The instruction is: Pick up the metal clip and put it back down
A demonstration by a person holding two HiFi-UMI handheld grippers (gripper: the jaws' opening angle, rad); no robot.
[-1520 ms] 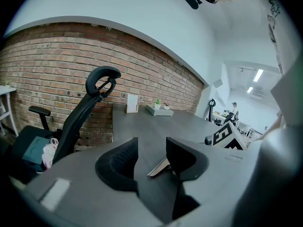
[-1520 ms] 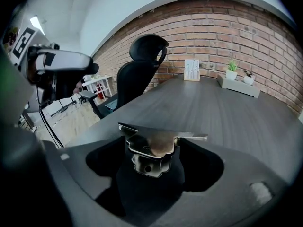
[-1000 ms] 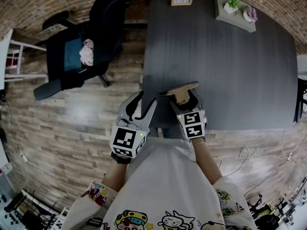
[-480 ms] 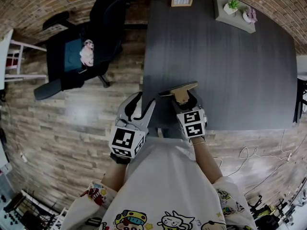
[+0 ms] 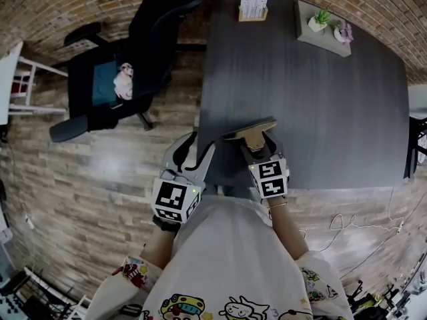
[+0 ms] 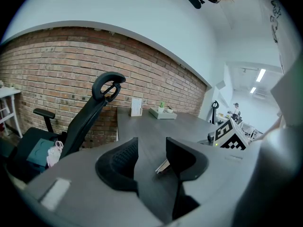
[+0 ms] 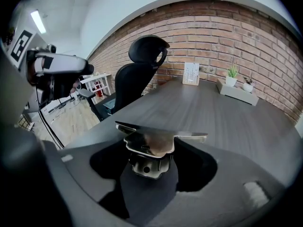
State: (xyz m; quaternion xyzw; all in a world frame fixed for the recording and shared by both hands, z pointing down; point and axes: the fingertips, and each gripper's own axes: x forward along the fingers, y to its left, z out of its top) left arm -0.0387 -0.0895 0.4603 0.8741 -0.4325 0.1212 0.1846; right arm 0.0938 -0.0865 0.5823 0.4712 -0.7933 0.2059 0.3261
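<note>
The metal clip (image 5: pixel 250 129), a brass-coloured spring clip with a wide flat bar, sits near the front left of the dark table (image 5: pixel 313 112). My right gripper (image 5: pixel 256 143) reaches it from the near side. Its jaws have just been closing with the clip between them. In the right gripper view the pads press on both sides of the clip (image 7: pixel 152 142), and the right gripper (image 7: pixel 154 159) is shut on it. My left gripper (image 5: pixel 199 147) hovers at the table's left front corner. It stands open with nothing between its jaws in the left gripper view (image 6: pixel 151 150).
A black office chair (image 5: pixel 113 79) stands on the wood floor left of the table. At the table's far end are a card holder (image 5: pixel 253 5) and a grey tray (image 5: pixel 327 35) with small plants. Cables lie on the floor at right (image 5: pixel 360 222).
The right jaws have drawn in around the clip's body. Both hands stay where they were; the head view has shifted slightly.
</note>
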